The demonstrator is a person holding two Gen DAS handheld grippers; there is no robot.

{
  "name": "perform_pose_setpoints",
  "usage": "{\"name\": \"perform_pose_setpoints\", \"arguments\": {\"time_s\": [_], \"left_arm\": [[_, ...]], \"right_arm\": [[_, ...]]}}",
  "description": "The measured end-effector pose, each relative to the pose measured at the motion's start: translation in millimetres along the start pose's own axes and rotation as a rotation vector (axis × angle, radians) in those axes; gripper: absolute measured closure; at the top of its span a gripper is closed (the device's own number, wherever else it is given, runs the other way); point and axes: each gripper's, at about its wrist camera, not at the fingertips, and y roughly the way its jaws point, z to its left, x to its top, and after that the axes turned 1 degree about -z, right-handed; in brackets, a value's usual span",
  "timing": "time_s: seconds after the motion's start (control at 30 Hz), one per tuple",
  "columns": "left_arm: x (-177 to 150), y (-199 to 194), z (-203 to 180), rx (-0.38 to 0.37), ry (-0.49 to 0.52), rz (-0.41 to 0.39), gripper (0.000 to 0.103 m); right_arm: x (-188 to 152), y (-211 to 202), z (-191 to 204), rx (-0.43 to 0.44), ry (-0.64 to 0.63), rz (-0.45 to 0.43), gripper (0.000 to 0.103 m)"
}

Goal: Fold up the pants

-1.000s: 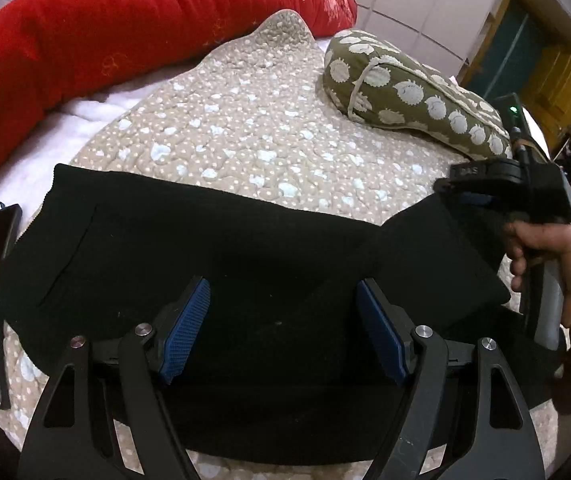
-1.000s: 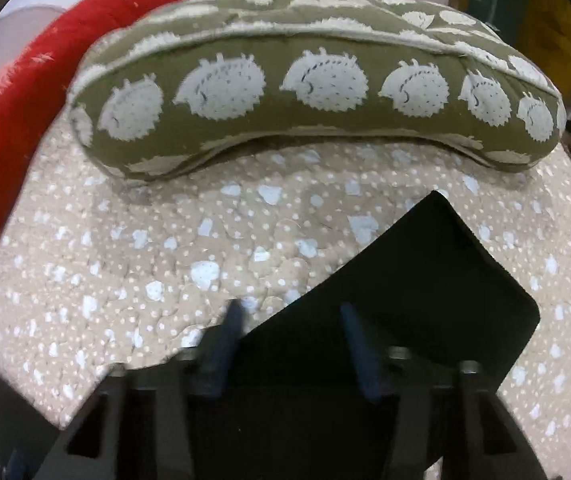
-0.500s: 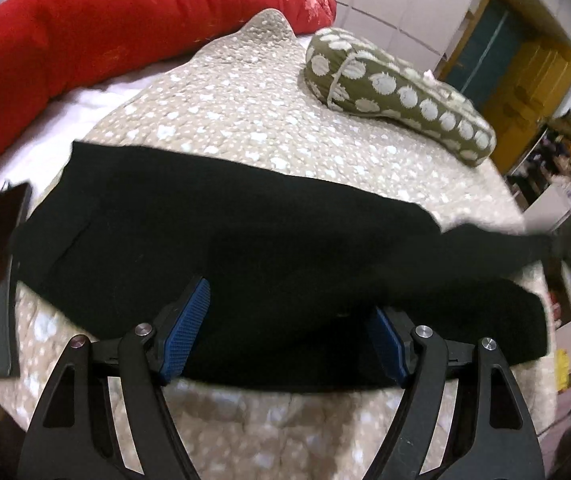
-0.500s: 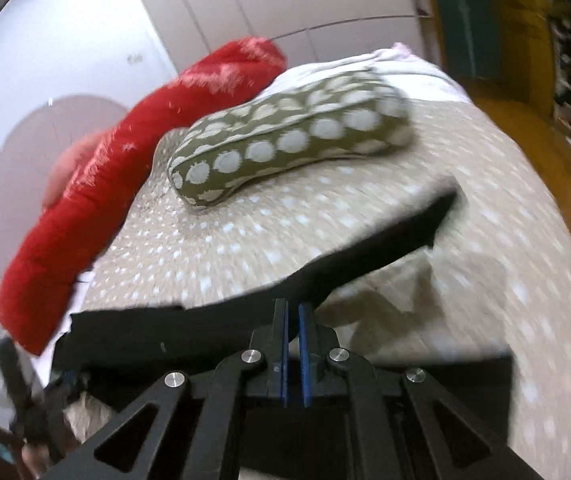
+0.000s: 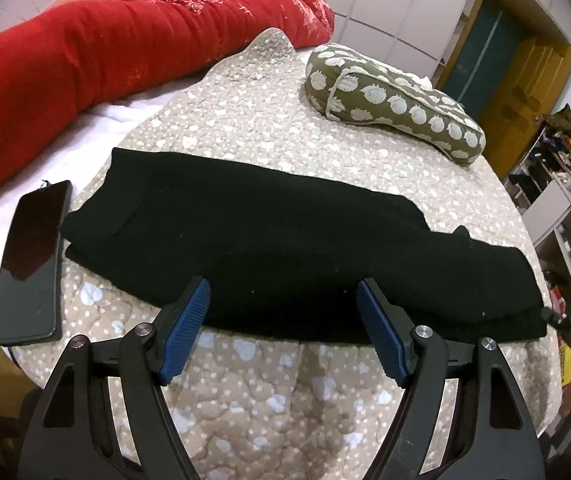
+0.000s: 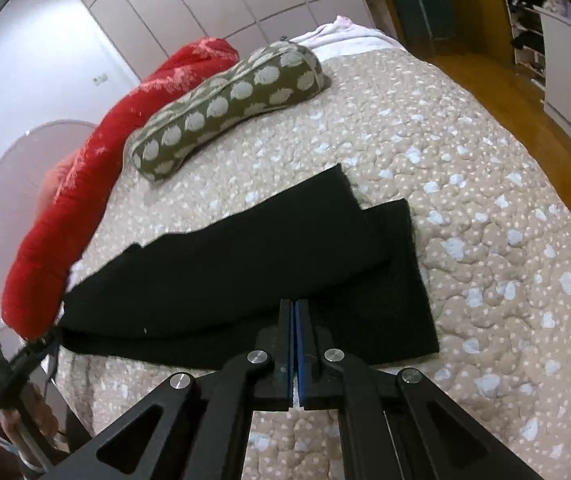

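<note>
Black pants [image 5: 285,248] lie folded lengthwise across the dotted beige quilt [image 5: 245,128], one leg stacked on the other. In the right wrist view the pants [image 6: 245,264] show their two leg ends slightly offset at the right. My left gripper [image 5: 283,304] is open and empty, its blue pads [image 5: 187,320] just in front of the pants' near edge. My right gripper [image 6: 294,308] is shut, its tips at the near edge of the pants; whether cloth is pinched between them is hidden.
A black phone [image 5: 31,256] lies on the quilt left of the pants. A green hedgehog-print pillow [image 5: 389,104] and a long red bolster [image 5: 105,52] lie at the back. The bed edge drops to a wooden floor [image 6: 497,76] at the right, near shelves.
The right gripper closed and drew the upper leg out to the right, laying it along the lower one. The left gripper pulled back off the pants, staying open.
</note>
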Motion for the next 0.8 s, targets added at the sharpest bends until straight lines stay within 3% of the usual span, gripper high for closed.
{"name": "perform_pose_setpoints", "arguments": {"time_s": [0.07, 0.13, 0.17, 0.23, 0.3, 0.33, 0.4, 0.47, 0.6, 0.7, 0.8], "left_arm": [[-1.4, 0.3, 1.3, 0.008, -0.010, 0.009, 0.027], [-1.6, -4.3, 3.6, 0.003, -0.028, 0.003, 0.027], [-0.8, -8.4, 5.2, 0.002, -0.038, -0.007, 0.027], [1.7, -17.6, 7.9, 0.010, -0.057, -0.038, 0.027], [4.3, -26.5, 10.2, 0.025, -0.077, -0.073, 0.027], [5.4, -27.8, 9.7, 0.027, -0.078, -0.076, 0.027], [7.6, -28.8, 7.6, 0.025, -0.072, -0.073, 0.027], [8.0, -28.8, 6.7, 0.025, -0.075, -0.071, 0.027], [9.1, -23.8, 6.4, 0.032, -0.080, -0.062, 0.027], [3.6, -11.6, 8.4, 0.055, -0.086, -0.040, 0.027], [-3.7, 3.6, 8.9, 0.082, -0.084, 0.007, 0.027]], "right_arm": [[0.9, 0.7, -15.0, 0.023, 0.107, -0.040, 0.091], [1.1, 6.6, -25.2, 0.067, 0.199, -0.047, 0.057], [0.1, 10.8, -28.5, 0.050, 0.221, -0.051, 0.057], [-0.3, 21.0, -28.9, 0.001, 0.231, -0.053, 0.057], [2.6, 29.0, -30.4, 0.011, 0.250, -0.079, 0.059], [6.0, 31.6, -29.2, 0.014, 0.256, -0.102, 0.076], [12.0, 35.5, -25.6, 0.026, 0.250, -0.114, 0.099], [14.3, 21.4, -18.2, 0.031, 0.225, -0.145, 0.099], [7.6, -36.5, 2.4, -0.027, 0.050, -0.233, 0.099], [-3.9, -36.8, -3.4, -0.065, 0.025, -0.178, 0.099], [-13.2, 5.9, -20.3, -0.130, 0.054, -0.058, 0.099]]}}
